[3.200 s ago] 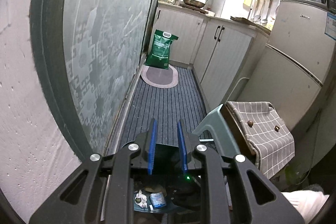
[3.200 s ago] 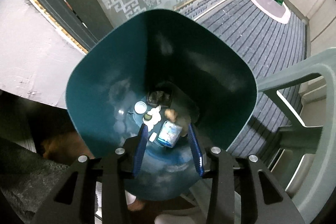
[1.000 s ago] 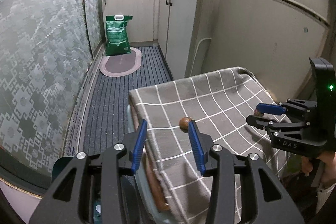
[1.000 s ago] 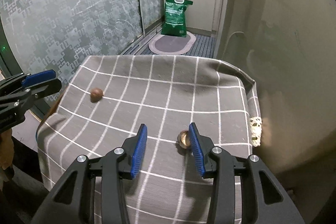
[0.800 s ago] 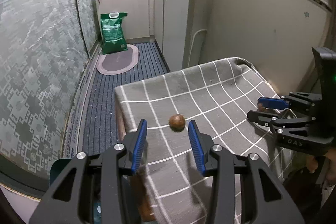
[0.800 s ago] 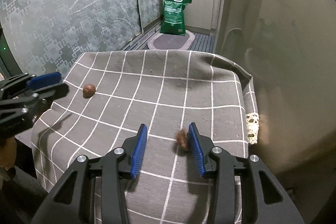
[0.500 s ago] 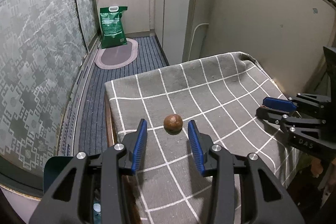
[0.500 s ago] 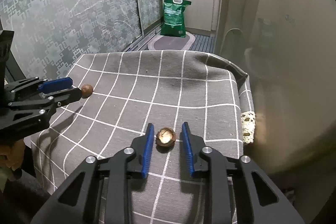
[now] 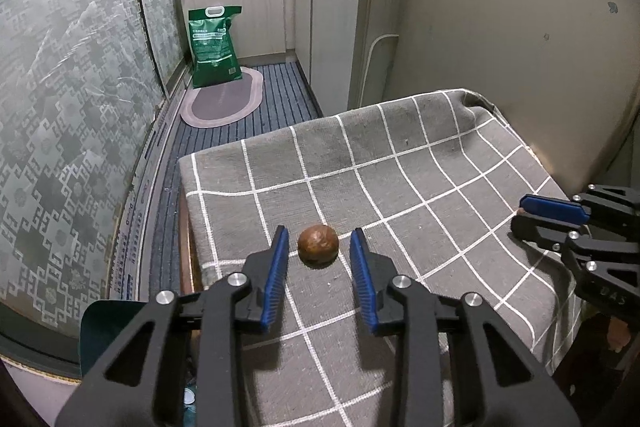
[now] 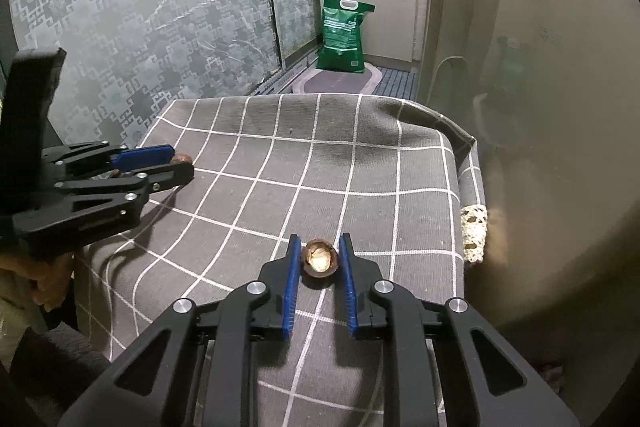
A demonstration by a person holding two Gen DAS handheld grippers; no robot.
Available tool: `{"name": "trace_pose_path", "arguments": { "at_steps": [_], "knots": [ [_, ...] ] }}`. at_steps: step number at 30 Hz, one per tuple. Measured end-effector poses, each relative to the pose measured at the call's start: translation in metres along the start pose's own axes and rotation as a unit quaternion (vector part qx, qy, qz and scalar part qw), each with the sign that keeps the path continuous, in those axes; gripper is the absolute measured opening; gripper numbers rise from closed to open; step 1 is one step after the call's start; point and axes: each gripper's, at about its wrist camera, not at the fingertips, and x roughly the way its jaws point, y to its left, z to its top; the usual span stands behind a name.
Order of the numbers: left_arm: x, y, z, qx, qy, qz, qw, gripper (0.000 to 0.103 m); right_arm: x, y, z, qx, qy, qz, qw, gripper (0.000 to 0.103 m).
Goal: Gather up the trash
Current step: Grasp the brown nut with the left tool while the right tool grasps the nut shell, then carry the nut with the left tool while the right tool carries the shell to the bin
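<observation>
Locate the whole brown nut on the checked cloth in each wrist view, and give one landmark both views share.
Left wrist view: whole nut lies lower centre, between the left gripper's blue pads, untouched.
Right wrist view: same nut at left edge, mostly hidden behind the left gripper.
Shared landmark: green bag on the floor.

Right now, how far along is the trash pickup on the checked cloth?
Nothing is lifted yet. The right hand-held gripper has been closing and looks pressed on the cracked nut shell. The left hand-held gripper, also closing, brackets the whole nut with gaps showing. Both remain on the checked cloth, still to be binned.
</observation>
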Motion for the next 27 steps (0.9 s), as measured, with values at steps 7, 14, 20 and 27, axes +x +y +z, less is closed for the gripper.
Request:
{"name": "trace_pose_path", "arguments": {
  "at_steps": [7, 14, 20, 27],
  "knots": [
    [0.004, -0.005, 0.001, 0.01, 0.004, 0.012, 0.9999, 0.031, -0.008, -0.004, -0.002, 0.006, -0.006, 0.006, 1.0, 0.019],
    [0.004, -0.009, 0.0, 0.021, 0.001, 0.014, 0.9997, 0.023, -0.018, -0.007, 0.002, 0.014, -0.013, 0.015, 1.0, 0.019],
    [-0.001, -0.008, -0.001, 0.012, -0.001, 0.003, 0.9999, 0.022, -0.024, -0.001, 0.006, 0.012, -0.017, 0.017, 1.0, 0.019],
    [-0.025, 0.002, 0.003, -0.008, -0.02, -0.017, 0.9996, 0.022, -0.023, 0.009, 0.016, 0.006, -0.016, 0.018, 1.0, 0.019]
  ]
}}
